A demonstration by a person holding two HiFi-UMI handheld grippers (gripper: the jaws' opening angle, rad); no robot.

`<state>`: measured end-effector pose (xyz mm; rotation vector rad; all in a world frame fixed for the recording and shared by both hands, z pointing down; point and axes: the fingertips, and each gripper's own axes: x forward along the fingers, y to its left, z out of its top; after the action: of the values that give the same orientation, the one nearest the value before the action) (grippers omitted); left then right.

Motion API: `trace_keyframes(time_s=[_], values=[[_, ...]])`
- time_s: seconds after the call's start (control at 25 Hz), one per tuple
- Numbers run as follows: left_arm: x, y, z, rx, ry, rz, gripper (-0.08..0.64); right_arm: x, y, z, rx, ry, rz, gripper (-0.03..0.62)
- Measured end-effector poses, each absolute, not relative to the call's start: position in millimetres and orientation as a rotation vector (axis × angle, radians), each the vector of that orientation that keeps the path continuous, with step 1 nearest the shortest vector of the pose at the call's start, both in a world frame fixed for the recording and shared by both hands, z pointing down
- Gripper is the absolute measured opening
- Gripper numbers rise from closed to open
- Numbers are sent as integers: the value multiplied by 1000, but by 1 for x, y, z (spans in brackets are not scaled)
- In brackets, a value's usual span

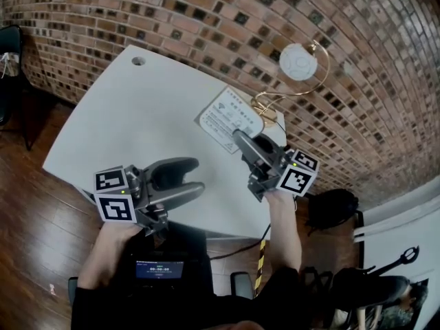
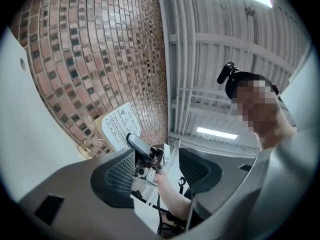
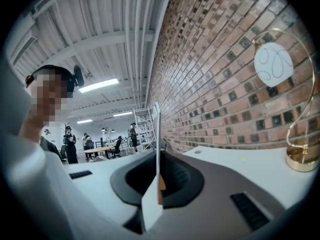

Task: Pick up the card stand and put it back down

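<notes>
The card stand point(image 1: 230, 117), a white printed card with a wifi symbol, is at the far right of the white table point(image 1: 137, 122). My right gripper point(image 1: 239, 137) is shut on its near edge. In the right gripper view the card point(image 3: 157, 149) stands edge-on, pinched between the jaws of that gripper point(image 3: 158, 186). I cannot tell whether its base touches the table. My left gripper point(image 1: 199, 176) hangs open over the table's near edge, holding nothing. Past its spread jaws, the left gripper view point(image 2: 157, 166) shows the card point(image 2: 120, 125) and the right gripper point(image 2: 145, 151).
A gold lamp with a round white shade point(image 1: 298, 62) stands just behind the card, next to the brick wall point(image 1: 206, 12). A cable hole point(image 1: 138, 60) is at the table's far left. A black chair point(image 1: 8, 47) is on the left and a black bag point(image 1: 330, 208) on the right.
</notes>
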<state>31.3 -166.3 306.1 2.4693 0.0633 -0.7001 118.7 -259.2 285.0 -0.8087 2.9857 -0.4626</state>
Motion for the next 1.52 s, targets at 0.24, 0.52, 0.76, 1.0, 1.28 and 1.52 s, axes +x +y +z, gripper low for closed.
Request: trace_keyframes(time_s=[0.24, 0.52, 0.76, 1.0, 1.28, 1.52], values=[[35, -184, 308, 2465, 57, -684, 261, 120, -278, 288, -775, 3008, -466, 29], [40, -205, 311, 2472, 35, -653, 261, 124, -296, 287, -725, 3009, -485, 29], [39, -198, 312, 2479, 62, -640, 261, 129, -297, 291, -699, 3002, -504, 29], [53, -213, 314, 2474, 60, -618, 261, 135, -309, 295, -627, 3045, -497, 29], [69, -244, 321, 2482, 31, -555, 261, 143, -339, 302, -545, 3060, -494, 29], [72, -261, 321, 2489, 22, -527, 261, 149, -360, 304, -541, 3080, -462, 29]])
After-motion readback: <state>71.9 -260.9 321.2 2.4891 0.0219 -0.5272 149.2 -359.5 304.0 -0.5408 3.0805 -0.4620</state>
